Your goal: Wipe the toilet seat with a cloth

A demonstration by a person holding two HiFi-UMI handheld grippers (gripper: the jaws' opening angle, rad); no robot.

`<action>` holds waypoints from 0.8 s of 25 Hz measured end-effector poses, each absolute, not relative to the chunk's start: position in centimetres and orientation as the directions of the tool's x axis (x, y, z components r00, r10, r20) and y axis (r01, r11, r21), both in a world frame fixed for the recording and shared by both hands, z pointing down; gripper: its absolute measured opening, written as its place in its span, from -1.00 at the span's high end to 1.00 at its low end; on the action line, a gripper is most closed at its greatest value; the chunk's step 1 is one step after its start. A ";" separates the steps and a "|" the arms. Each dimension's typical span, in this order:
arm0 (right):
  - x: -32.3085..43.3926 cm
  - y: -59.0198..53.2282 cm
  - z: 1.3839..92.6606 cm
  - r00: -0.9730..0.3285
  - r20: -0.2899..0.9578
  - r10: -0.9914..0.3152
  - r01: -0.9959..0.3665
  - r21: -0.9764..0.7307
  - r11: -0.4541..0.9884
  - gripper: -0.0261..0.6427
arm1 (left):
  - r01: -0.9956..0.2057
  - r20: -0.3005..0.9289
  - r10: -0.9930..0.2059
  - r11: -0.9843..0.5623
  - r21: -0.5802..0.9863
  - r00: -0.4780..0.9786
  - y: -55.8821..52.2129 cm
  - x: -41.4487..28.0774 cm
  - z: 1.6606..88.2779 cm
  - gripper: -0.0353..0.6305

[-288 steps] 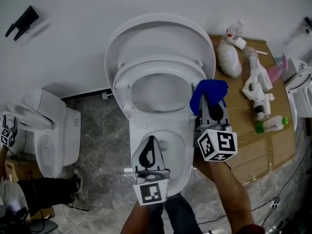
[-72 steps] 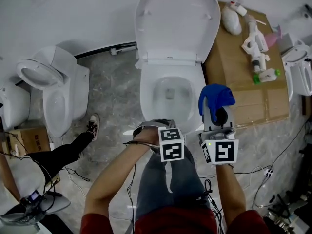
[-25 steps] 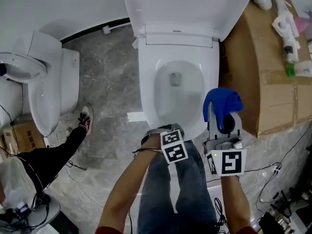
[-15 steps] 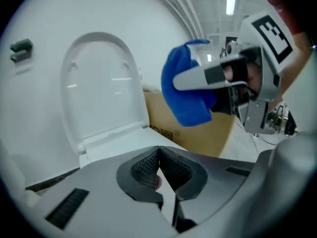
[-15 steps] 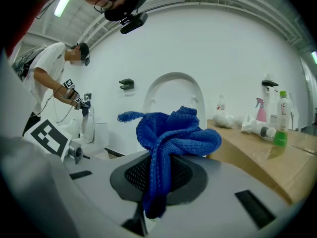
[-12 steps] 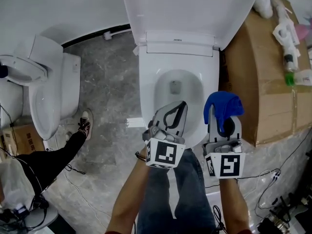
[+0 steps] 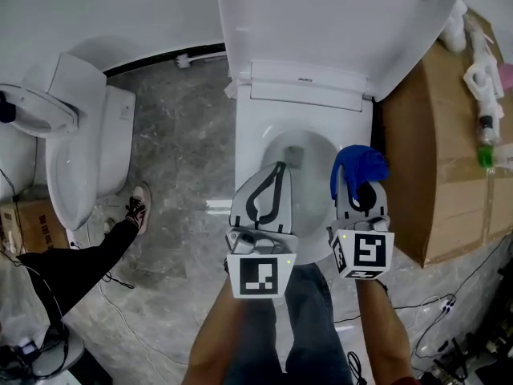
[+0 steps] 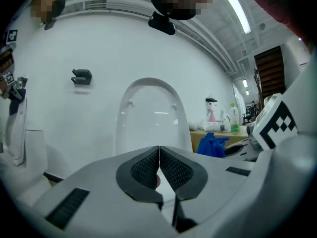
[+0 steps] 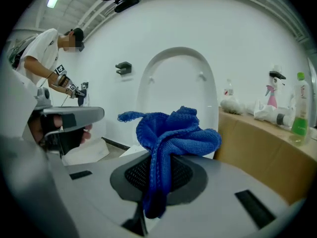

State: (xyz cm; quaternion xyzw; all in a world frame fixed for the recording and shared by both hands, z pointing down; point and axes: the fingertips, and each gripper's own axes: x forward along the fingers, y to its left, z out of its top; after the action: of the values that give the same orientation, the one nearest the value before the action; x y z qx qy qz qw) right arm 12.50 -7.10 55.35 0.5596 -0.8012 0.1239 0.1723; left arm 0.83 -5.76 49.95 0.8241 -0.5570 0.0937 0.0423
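Clamped in the right hand-held gripper (image 7: 359, 199): a blue cloth (image 7: 357, 165), pinched between the pads and bunched up over the tips. Closed on nothing with the left hand-held gripper (image 7: 275, 175), pads meeting flat.

Poised side by side over the front half of the open toilet bowl (image 7: 250, 135), left one above the opening and left rim, right one above the right rim, with only a narrow gap between the two. Open room over the bowl between the tips and the hinge.

Beyond that, toilet seat and lid (image 7: 337, 22) folded upright against the white wall (image 7: 104, 14); cannot tell seat from lid there.

Hemmed in on the right by a cardboard box (image 7: 449, 167) standing just beside the bowl's edge, bottles (image 7: 483, 143) on top.

Open grey floor (image 7: 180, 135) left of the bowl, then a second toilet (image 7: 76, 159) well apart, with a person's leg and shoe (image 7: 132, 213) stretched out on the floor just beside its front edge.
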 end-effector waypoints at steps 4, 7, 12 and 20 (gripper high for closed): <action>11.4 -10.6 58.6 -0.319 0.455 -0.832 -0.936 -0.011 0.353 0.76 | -0.964 0.168 -0.951 -0.248 0.092 0.261 -6.7 -1.7 50.6 0.84; 11.1 -13.4 61.0 -0.306 0.497 -0.812 -0.943 -0.043 0.329 0.76 | -0.968 0.165 -0.955 -0.236 0.084 0.247 -7.1 -3.0 50.9 0.84; 11.2 -18.0 64.3 -0.267 0.560 -0.784 -0.954 -0.042 0.296 0.76 | -0.972 0.182 -0.955 -0.223 0.078 0.234 -7.7 -4.5 51.6 0.84; 10.9 -21.4 69.3 -0.182 0.682 -0.708 -0.962 0.026 0.273 0.76 | -0.979 0.148 -0.969 -0.189 0.073 0.199 -8.3 -7.2 51.2 0.84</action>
State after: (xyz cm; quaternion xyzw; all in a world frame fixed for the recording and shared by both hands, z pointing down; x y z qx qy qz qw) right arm 10.90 -21.36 69.26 0.5647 -0.7392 0.2115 0.3000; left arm -7.19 -8.31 51.17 0.7704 -0.6321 0.0341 0.0753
